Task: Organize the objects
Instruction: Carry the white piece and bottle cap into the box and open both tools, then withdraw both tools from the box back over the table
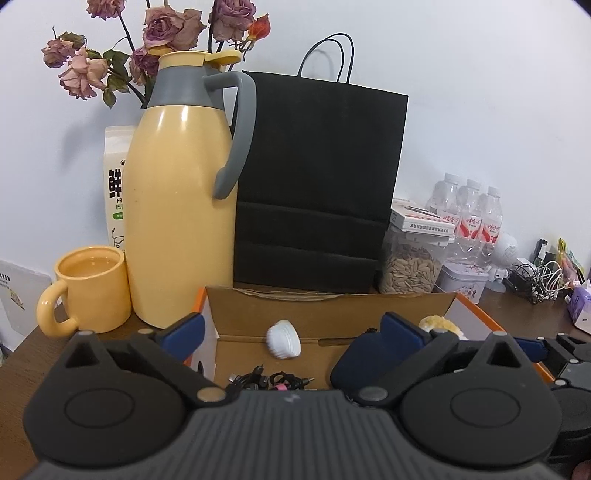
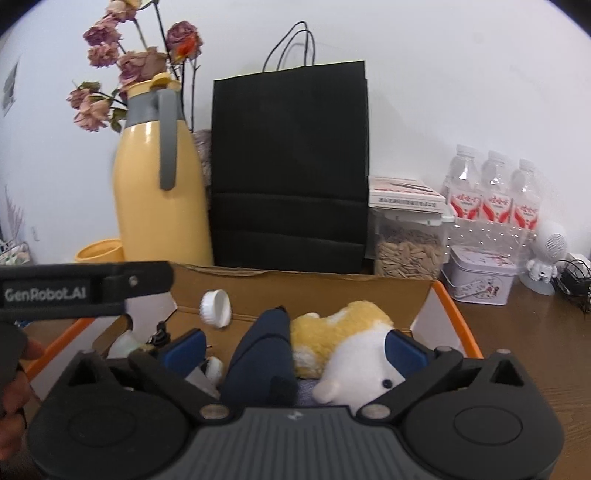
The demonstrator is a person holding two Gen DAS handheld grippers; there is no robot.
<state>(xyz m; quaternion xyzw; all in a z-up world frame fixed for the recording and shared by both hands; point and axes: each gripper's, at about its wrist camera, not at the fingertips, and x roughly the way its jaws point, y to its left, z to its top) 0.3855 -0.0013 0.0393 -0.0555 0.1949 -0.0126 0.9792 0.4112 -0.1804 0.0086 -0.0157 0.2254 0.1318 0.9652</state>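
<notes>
An orange-edged cardboard box (image 1: 325,314) (image 2: 439,314) sits on the wooden table. Inside it lie a white ribbed cap (image 1: 283,339) (image 2: 216,302), a dark blue pouch (image 1: 356,363) (image 2: 260,354), a yellow-and-white plush toy (image 2: 347,343) (image 1: 441,325) and a tangle of black cables (image 1: 271,380). My left gripper (image 1: 293,328) is open over the box's left part, above the cables and cap. My right gripper (image 2: 295,345) is open over the box, with the pouch and plush between its fingers. The left gripper's body (image 2: 85,288) shows at the left of the right wrist view.
Behind the box stand a yellow thermos jug (image 1: 177,206), a yellow mug (image 1: 90,288), a black paper bag (image 1: 317,184), a seed jar (image 1: 412,267) with a small box on top, water bottles (image 2: 495,192), a white tin (image 2: 480,275) and dried roses (image 1: 162,33).
</notes>
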